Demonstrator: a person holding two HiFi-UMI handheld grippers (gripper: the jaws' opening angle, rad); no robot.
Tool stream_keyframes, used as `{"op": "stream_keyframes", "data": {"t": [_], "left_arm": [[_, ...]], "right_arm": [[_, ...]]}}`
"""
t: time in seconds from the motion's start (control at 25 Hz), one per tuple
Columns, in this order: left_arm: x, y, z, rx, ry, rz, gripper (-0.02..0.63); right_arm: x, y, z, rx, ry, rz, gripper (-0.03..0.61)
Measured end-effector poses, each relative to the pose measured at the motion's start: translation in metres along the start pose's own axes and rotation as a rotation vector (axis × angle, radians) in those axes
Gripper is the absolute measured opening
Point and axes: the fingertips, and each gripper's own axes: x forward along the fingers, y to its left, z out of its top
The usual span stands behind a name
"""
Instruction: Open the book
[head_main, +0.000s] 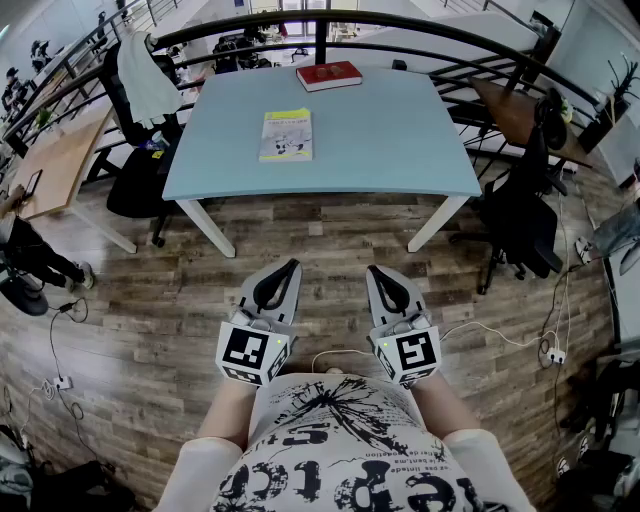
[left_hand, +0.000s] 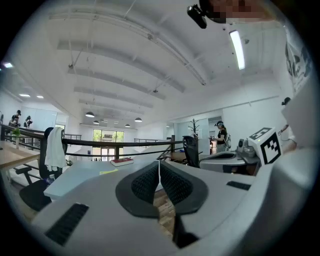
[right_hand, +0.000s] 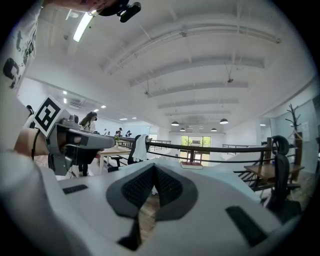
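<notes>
Left gripper (head_main: 291, 266) and right gripper (head_main: 373, 270) were held with jaws together, empty, well short of the tabletop (head_main: 400, 150). Yellow book (head_main: 286, 134) was noted closed toward its left edge, red book (head_main: 329, 75) closed at its far edge. Approach was judged in hand; a cover edge would need to be reached.

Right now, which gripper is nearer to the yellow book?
Left. The left gripper is short of the table, nearly in line with the yellow book; the right gripper is farther off to the right.

Nothing reads clearly: print on the yellow book (head_main: 286, 134) is too small, shirt (head_main: 340, 450) lettering cut off
</notes>
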Motion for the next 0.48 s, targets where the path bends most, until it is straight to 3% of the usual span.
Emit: {"op": "stream_keyframes", "data": {"t": [0.48], "left_arm": [[0.018, -0.011, -0.008, 0.007, 0.027, 0.018, 0.023]], "right_arm": [[-0.002, -0.023, -0.012, 0.042, 0.002, -0.013, 0.011]]}}
